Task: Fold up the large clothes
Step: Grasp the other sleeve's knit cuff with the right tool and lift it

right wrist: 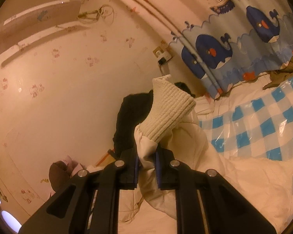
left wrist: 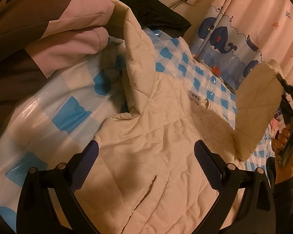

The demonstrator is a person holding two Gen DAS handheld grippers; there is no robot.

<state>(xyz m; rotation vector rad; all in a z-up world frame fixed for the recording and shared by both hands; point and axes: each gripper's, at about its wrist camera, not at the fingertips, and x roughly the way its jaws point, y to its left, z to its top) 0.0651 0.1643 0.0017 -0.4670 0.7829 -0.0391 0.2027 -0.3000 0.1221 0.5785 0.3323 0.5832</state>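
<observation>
A cream quilted jacket (left wrist: 156, 140) lies spread on a blue-and-white checked plastic sheet (left wrist: 72, 113) on the bed. My left gripper (left wrist: 146, 156) is open and empty, hovering just above the jacket's body. My right gripper (right wrist: 146, 167) is shut on the jacket's right sleeve (right wrist: 146, 156) just below its ribbed knit cuff (right wrist: 170, 111), and holds it lifted off the bed. In the left wrist view the raised sleeve (left wrist: 257, 113) stands up at the right with the right gripper (left wrist: 283, 85) at its top. The other sleeve (left wrist: 134, 58) lies stretched away toward the far left.
A pink-and-brown quilt (left wrist: 48, 27) is piled at the left. A black garment (left wrist: 152, 5) lies at the bed's head by the wall. A whale-print curtain (left wrist: 230, 39) hangs along the right. An olive garment (right wrist: 287, 68) lies by the curtain.
</observation>
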